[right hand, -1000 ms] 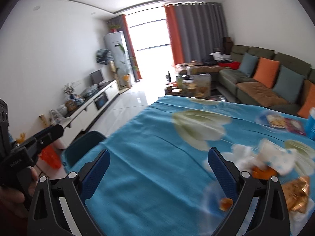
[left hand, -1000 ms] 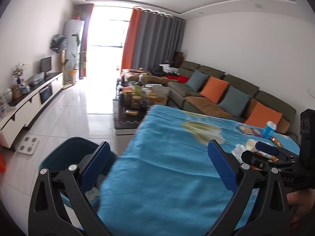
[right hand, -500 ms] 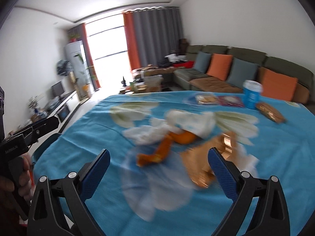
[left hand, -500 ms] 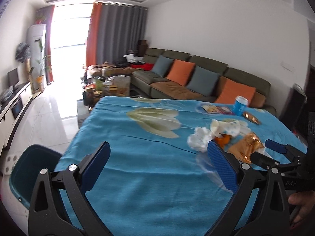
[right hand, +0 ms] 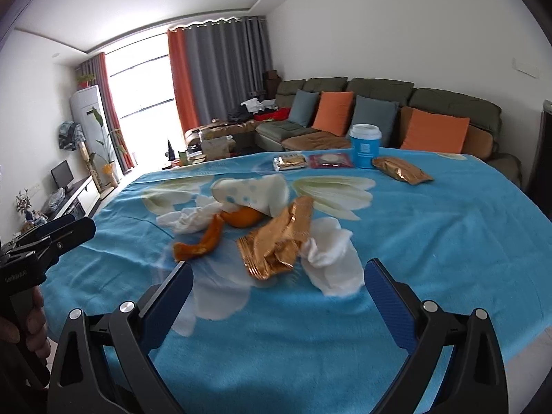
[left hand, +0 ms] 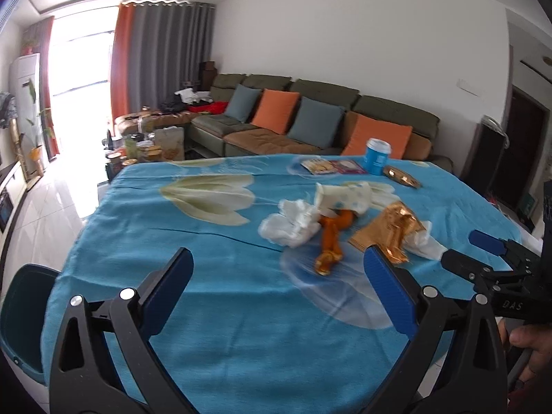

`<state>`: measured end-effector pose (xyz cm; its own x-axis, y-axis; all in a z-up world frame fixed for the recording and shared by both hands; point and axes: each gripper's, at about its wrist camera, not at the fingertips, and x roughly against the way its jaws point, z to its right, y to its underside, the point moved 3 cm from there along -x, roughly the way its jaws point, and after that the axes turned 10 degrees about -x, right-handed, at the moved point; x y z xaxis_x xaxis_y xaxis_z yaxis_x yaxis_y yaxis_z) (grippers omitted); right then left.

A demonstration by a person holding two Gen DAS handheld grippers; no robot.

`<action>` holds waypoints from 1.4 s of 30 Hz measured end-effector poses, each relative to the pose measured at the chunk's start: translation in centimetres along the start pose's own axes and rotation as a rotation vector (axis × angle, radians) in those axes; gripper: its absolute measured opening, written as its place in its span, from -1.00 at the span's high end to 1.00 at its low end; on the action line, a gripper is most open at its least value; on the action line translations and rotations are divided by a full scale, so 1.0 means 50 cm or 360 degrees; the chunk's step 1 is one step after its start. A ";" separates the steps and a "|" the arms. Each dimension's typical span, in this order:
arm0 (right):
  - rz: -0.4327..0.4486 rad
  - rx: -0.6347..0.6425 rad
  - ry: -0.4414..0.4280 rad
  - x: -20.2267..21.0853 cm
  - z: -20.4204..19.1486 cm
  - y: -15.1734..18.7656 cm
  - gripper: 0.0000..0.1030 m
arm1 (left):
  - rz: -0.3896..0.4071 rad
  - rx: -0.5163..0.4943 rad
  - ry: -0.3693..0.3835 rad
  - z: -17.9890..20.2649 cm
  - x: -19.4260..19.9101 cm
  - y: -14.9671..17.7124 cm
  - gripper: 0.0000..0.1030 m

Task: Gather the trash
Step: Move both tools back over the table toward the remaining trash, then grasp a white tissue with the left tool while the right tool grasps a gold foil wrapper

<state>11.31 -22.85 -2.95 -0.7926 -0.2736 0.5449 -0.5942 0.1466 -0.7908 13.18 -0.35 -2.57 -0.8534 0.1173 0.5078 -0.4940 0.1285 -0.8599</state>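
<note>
Trash lies in a loose heap near the middle of the worktop [right hand: 431,248], on a blue cloth with pale flower prints: a crumpled gold wrapper [right hand: 276,241], a strip of orange peel [right hand: 200,241] beside an orange [right hand: 241,216], a white tissue [right hand: 331,255] touching the wrapper, another tissue [right hand: 188,219] to the left, and a spotted white wrapper [right hand: 252,193] draped over the orange. Farther back, near the far edge, stand a blue cup [right hand: 365,145] with a white lid, a flat gold packet [right hand: 400,169] and two snack packs [right hand: 312,161]. The right claw [right hand: 277,302] hovers just short of the heap, spread wide and holding nothing. The left claw [left hand: 277,288] is likewise wide and empty, over the cloth left of the heap. A dark teal bin [left hand: 24,314] sits off the worktop's left edge.
</note>
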 end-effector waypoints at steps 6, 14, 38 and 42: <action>0.0021 0.0004 0.0031 -0.006 -0.001 -0.009 -0.86 | -0.0018 -0.0063 0.0054 0.026 -0.014 0.004 -0.89; 0.0013 0.0036 0.0035 -0.037 -0.005 -0.041 -0.73 | -0.0033 -0.0068 0.0037 0.013 -0.039 -0.011 -0.89; -0.0195 0.0072 0.0016 -0.160 -0.016 -0.057 0.42 | -0.0327 0.0078 0.0147 -0.036 -0.248 -0.041 -0.89; -0.0217 0.0061 -0.0009 -0.163 -0.014 -0.055 0.53 | -0.0481 0.0182 0.0211 -0.049 -0.301 -0.025 -0.69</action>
<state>19.29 -20.38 -5.01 -0.7040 -0.2937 0.6466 -0.6906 0.0712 -0.7197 27.03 0.13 -8.99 -0.6406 0.2189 0.7360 -0.7427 0.0667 -0.6663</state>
